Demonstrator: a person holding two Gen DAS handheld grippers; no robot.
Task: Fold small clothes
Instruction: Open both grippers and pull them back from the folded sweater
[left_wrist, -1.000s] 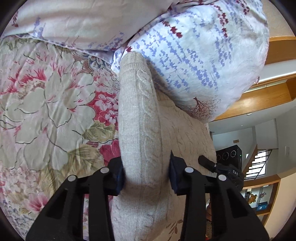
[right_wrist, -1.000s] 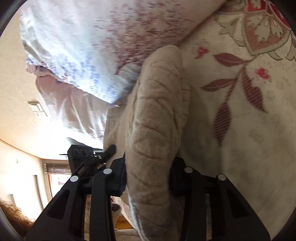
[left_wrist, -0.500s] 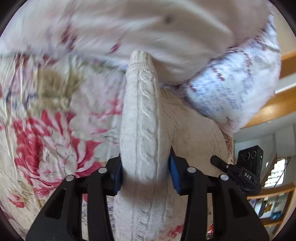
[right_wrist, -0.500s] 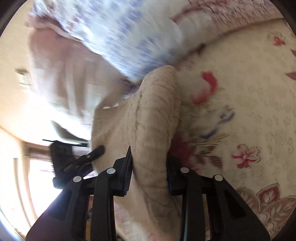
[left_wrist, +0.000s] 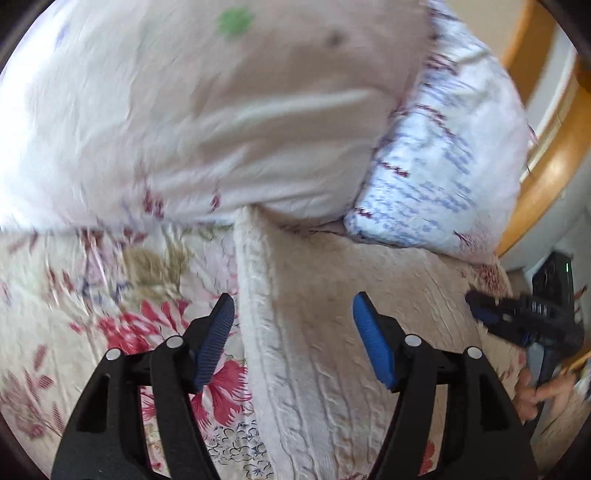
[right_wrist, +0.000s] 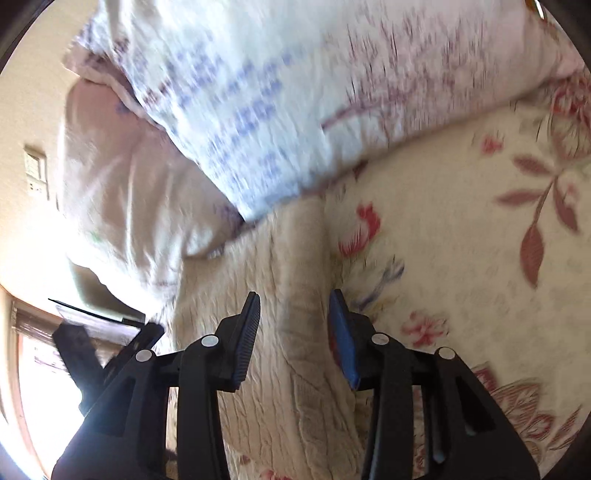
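A cream cable-knit sweater (left_wrist: 314, 350) is laid on the floral bedspread (left_wrist: 110, 295), its folded edge running between the fingers of the left claw (left_wrist: 293, 343); those jaws have just been opening and nothing is pressed; the right claw (right_wrist: 293, 338), likewise just opened, is parted around the opposite fold (right_wrist: 295, 277); patterned pillows (left_wrist: 443, 166) are piled beyond both claws.

Floral bedspread (left_wrist: 110, 295) underneath, cream ground, red and pink blossoms, olive leaves; in right wrist view same bedspread (right_wrist: 461, 258) shows dark red leaf sprigs. Two pillows at head of bed: pale pink-white pillow (left_wrist: 221, 122) with faint green spot, and white pillow (left_wrist: 443, 177) with blue and maroon print, touching side by side. Wooden bed frame (left_wrist: 550, 177) behind printed pillow. Wall switch plate (right_wrist: 36, 173) on beige wall. Window (right_wrist: 40, 354) glare at lower left.
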